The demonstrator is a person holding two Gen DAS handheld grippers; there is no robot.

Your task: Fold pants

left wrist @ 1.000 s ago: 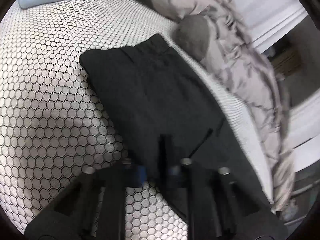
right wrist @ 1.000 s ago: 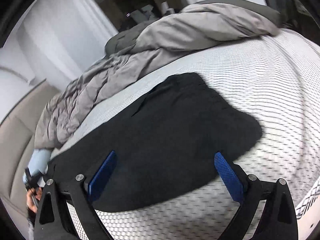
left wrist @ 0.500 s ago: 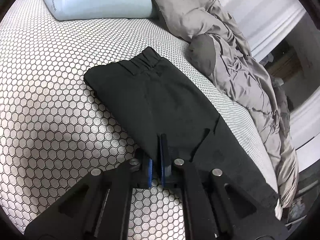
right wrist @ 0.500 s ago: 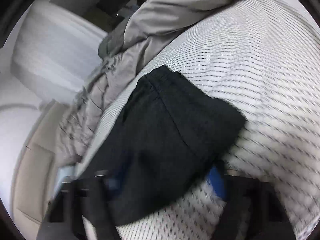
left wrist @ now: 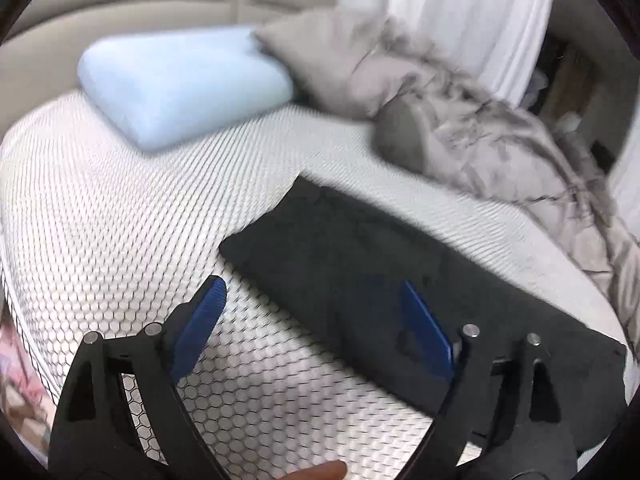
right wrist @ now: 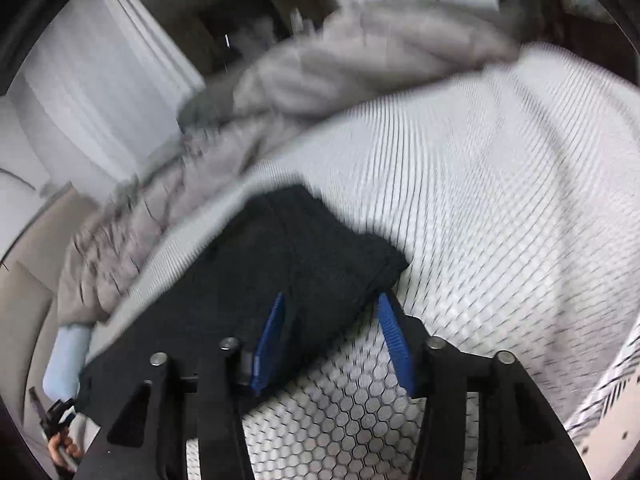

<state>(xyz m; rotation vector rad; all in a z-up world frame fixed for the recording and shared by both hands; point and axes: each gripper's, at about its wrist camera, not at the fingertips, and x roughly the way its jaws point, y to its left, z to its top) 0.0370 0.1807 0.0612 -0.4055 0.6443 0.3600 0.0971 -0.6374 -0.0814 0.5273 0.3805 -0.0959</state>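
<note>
Left claw (left wrist: pixel 316 320) newly spread above flat black pants (left wrist: pixel 360 264) on honeycomb-print sheet (left wrist: pixel 100 220)

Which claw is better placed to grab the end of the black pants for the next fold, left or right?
Probably the right claw: it is open, with the corner of the black pants between its fingers. The left claw is open too, but only one finger is over the cloth, at the long edge.

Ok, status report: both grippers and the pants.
Left gripper open, above the bed. Right gripper open, straddling the pants' edge. Black pants flat on the mattress. Grey duvet beside them, not on them.
</note>
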